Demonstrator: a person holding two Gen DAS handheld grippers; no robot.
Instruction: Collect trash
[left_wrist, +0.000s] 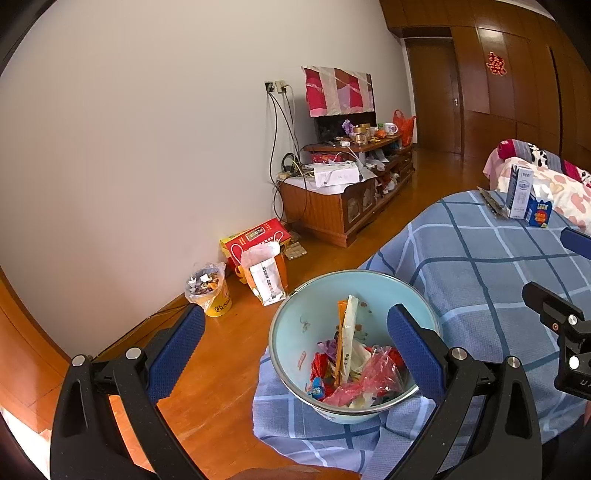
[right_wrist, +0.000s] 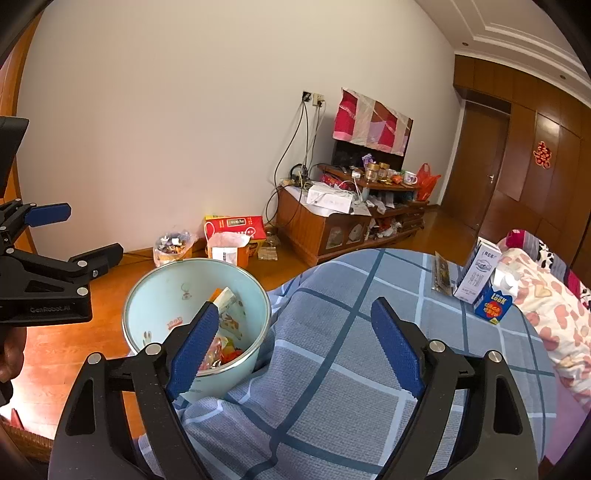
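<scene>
A bucket (right_wrist: 195, 295) holding wrappers (left_wrist: 354, 369) stood at the left edge of the bed (right_wrist: 351, 350), against its cloth. Two cartons (right_wrist: 484, 288) stood at the bed's far right, a flat packet (right_wrist: 441, 275) just left of them. Behind, on the floor, bags (right_wrist: 229, 247) lay along the wall, a cabinet (right_wrist: 332, 225) to their right.

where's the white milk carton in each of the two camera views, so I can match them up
Left wrist view: the white milk carton stands far right, at the far edge of the blue checked cloth, with a small blue carton beside it.
Right wrist view: the carton stands right of centre, at the far edge of the same cloth, with the blue carton in front of it.
Shared landmark: the light blue bin full of wrappers.
</scene>
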